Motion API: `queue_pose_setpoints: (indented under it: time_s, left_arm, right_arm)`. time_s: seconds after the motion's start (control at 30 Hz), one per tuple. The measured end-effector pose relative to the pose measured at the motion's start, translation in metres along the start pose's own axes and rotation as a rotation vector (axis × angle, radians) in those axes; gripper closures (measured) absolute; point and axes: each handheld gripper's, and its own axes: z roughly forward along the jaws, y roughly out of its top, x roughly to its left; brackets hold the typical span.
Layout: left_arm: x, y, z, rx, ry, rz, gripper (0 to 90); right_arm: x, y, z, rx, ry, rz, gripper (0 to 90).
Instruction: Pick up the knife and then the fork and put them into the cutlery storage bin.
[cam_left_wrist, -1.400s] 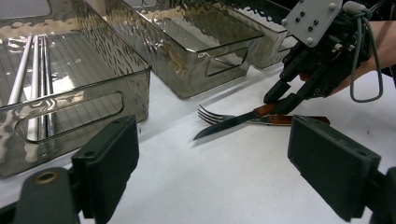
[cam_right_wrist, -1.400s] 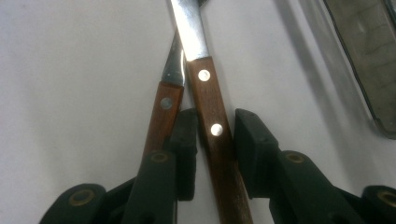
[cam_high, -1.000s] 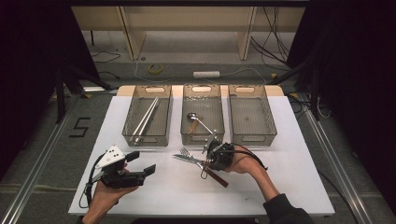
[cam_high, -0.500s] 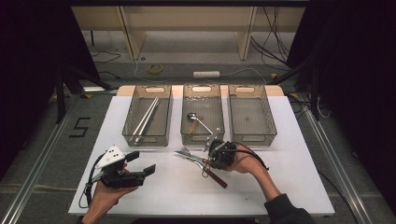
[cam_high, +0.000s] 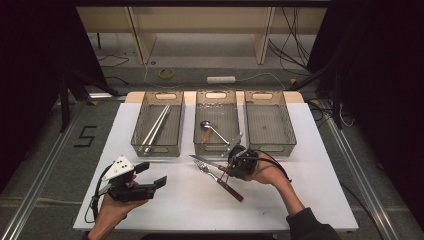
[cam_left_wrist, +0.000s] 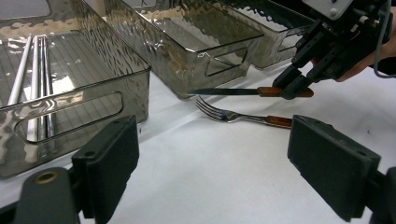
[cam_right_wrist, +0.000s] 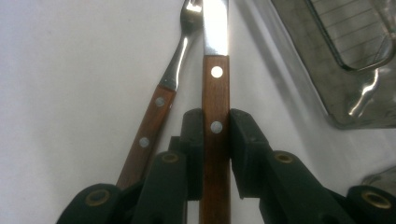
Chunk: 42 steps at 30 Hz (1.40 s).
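My right gripper (cam_high: 231, 162) is shut on the wooden handle of a knife (cam_right_wrist: 215, 84); both pads press the handle's sides. The knife (cam_high: 205, 161) points left, its blade tip just in front of the middle bin. In the left gripper view the knife (cam_left_wrist: 224, 92) lies level, held by the right gripper (cam_left_wrist: 294, 84). A fork (cam_right_wrist: 159, 107) with a wooden handle lies on the white table right beside it; the high view shows the fork (cam_high: 220, 179) slanting, and in the left gripper view the fork (cam_left_wrist: 233, 115) rests in front of the knife. My left gripper (cam_high: 151, 174) stands open at the front left, jaws (cam_left_wrist: 222, 163) wide with nothing between them.
Three clear grey bins stand in a row at the back. The left bin (cam_high: 140, 142) holds long metal chopsticks (cam_high: 156, 125), the middle bin (cam_high: 200, 145) a spoon (cam_high: 212, 130), and the right bin (cam_high: 292, 140) nothing. The white table (cam_high: 310, 200) ends close behind the hands.
The right gripper has shifted slightly with the knife in its grip. The left gripper and the fork have kept still.
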Motion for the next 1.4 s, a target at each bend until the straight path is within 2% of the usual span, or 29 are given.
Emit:
queue_pose_setpoints:
  time_s: [0.4,0.63,0.8,1.4]
  left_arm:
    - [0.0,0.0,0.0,-0.002,0.002,-0.002,16.3]
    - [0.0,0.0,0.0,-0.001,0.005,-0.001,16.3]
    - [0.0,0.0,0.0,-0.002,0.005,-0.003,16.3]
    - [0.002,0.0,-0.001,-0.011,0.015,-0.017,16.3]
  right_arm:
    - [-0.008,-0.005,-0.019,-0.07,-0.004,0.072,77.1]
    - [-0.012,-0.008,-0.029,-0.116,-0.01,0.086,77.1]
    - [-0.014,-0.01,-0.038,-0.137,-0.016,0.119,77.1]
    - [-0.039,-0.028,-0.075,-0.25,-0.088,0.228,77.1]
